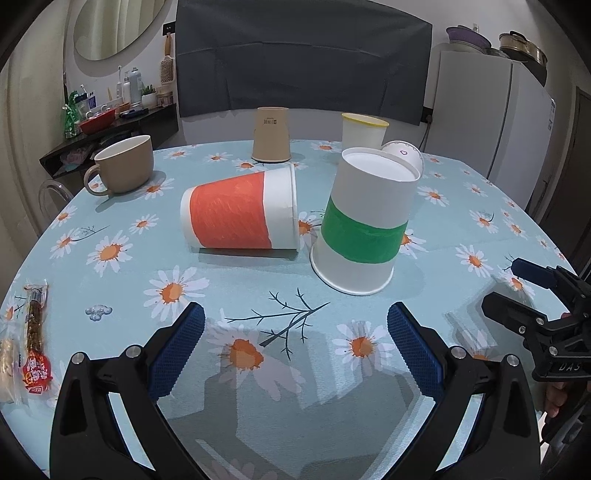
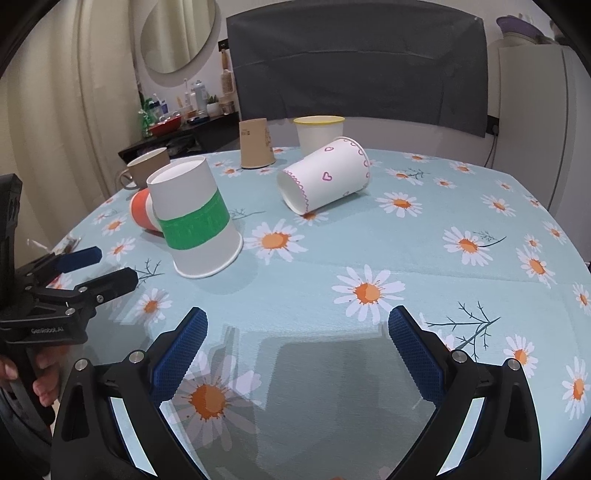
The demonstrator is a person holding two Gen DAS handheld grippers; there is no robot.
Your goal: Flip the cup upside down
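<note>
You're holding your left claw (image 1: 295,332) gaping wide, right claw (image 2: 297,332) gaping too — green-banded cup (image 1: 364,225) sitting mouth-down on the bench (image 1: 258,295), orange-banded cup (image 1: 240,212) lying sideways beside it.

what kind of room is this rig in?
Likely a home kitchen or dining area: a round table under a daisy tablecloth, a white fridge with pots on top, and a cluttered side shelf beneath an oval mirror.

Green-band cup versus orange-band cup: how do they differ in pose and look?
The green-band cup stands upside down, rim on the tablecloth, base up; the orange-band cup lies on its side. Its band is narrower and green; the orange band covers most of the wall. Both are white paper cups, close together, untouched by either hand-held gripper.
</note>
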